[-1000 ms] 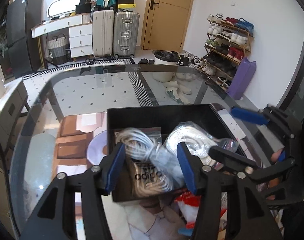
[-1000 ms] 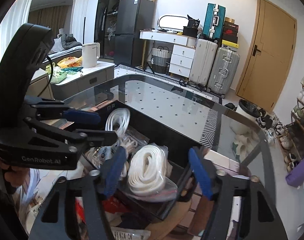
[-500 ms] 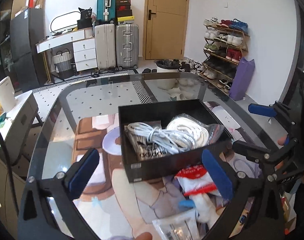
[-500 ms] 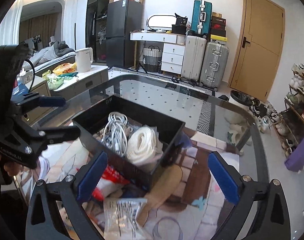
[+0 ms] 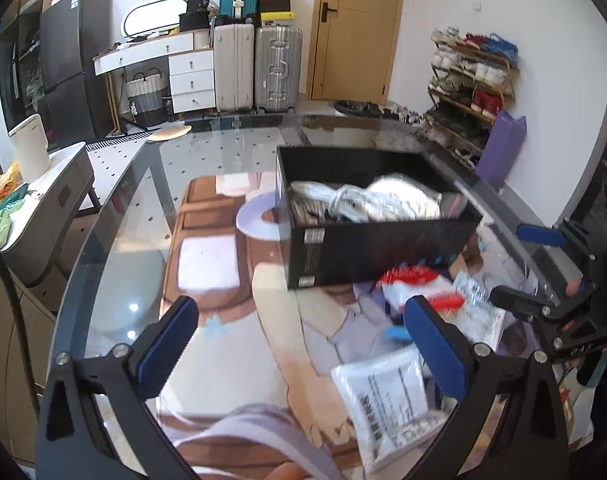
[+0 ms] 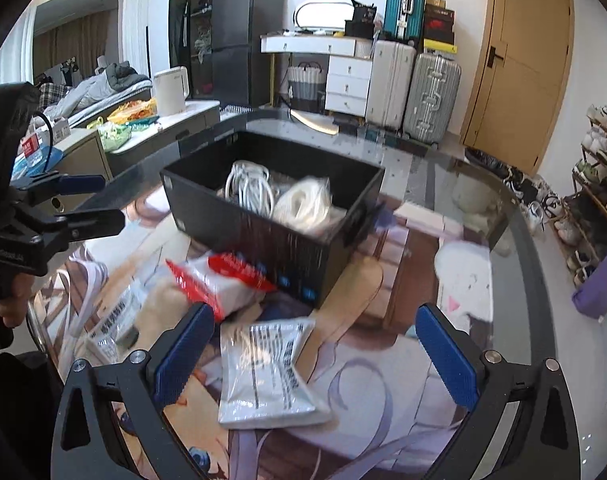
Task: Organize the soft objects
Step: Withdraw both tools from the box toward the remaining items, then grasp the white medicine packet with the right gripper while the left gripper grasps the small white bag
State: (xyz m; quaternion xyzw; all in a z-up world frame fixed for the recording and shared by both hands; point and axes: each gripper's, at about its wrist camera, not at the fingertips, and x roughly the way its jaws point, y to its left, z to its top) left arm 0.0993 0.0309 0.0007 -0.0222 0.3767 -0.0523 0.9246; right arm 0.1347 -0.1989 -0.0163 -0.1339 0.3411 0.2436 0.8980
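Left claw (image 5: pixel 299 344) spread wide, nothing between blue pads (image 5: pixel 167 346). Beyond it, on glass bench (image 5: pixel 115 248), black box (image 5: pixel 377 248) holding white cable coils (image 5: pixel 367 204). Red-and-white packet (image 5: pixel 417 286) against box front; clear printed bag (image 5: pixel 385 398) nearer. Right claw (image 5: pixel 527 264) at right edge, gaping.

On the round glass surface (image 5: pixel 115 216) stands a black open cardboard box (image 6: pixel 263 236), holding a white cable bundle (image 6: pixel 249 190) left of a bagged white coiled rope (image 6: pixel 303 204). Before the box lie a red-and-white packet (image 6: pixel 223 276) and, nearer, a clear printed plastic bag (image 6: pixel 267 372).
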